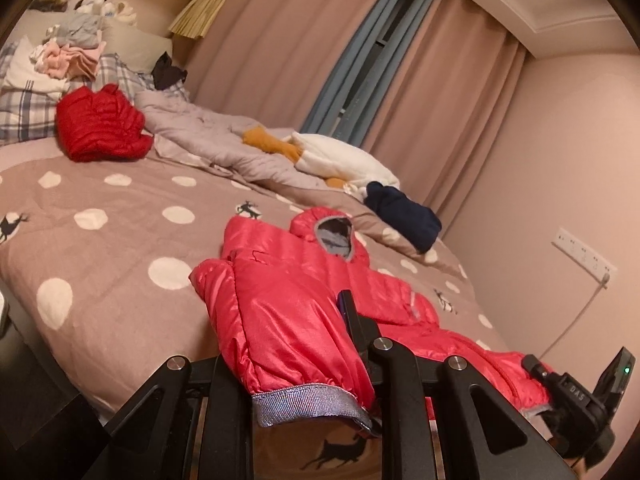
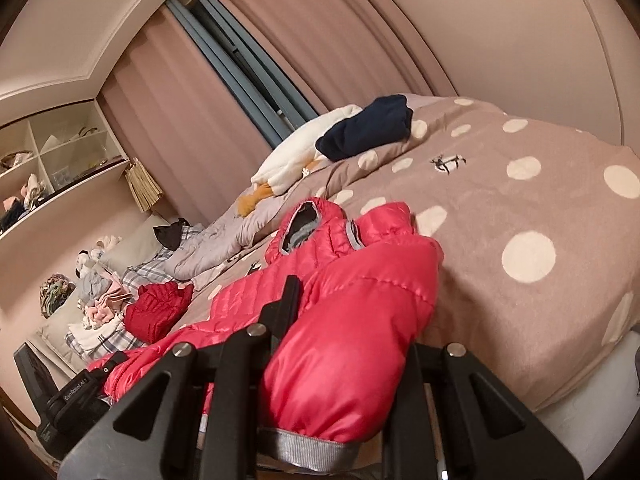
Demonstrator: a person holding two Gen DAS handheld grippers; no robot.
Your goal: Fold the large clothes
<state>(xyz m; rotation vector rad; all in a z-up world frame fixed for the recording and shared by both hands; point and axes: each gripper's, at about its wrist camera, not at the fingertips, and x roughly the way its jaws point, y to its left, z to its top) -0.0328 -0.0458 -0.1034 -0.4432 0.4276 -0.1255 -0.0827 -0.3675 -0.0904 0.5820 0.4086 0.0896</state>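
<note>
A pink-red hooded puffer jacket (image 1: 304,280) (image 2: 360,320) lies on the dotted bed cover (image 1: 120,248), hood (image 1: 332,232) pointing away from me. My left gripper (image 1: 332,312) is shut on a padded end with a grey ribbed band (image 1: 308,404). The fabric drapes over the jaws and hides one finger. My right gripper (image 2: 316,300) is shut on another padded end with a grey band (image 2: 308,448), lifted off the cover. Each gripper shows in the other's view: the right one (image 1: 576,392) at the jacket's far edge, the left one (image 2: 76,400) low at the left.
A folded red down jacket (image 1: 100,124) (image 2: 156,312) sits near the pillows. A navy garment (image 1: 404,216) (image 2: 368,126), a white plush toy (image 1: 340,156) and a grey quilt (image 1: 208,136) lie along the curtain side. Clothes pile (image 1: 68,56) on pillows. Wall socket with cable (image 1: 584,256).
</note>
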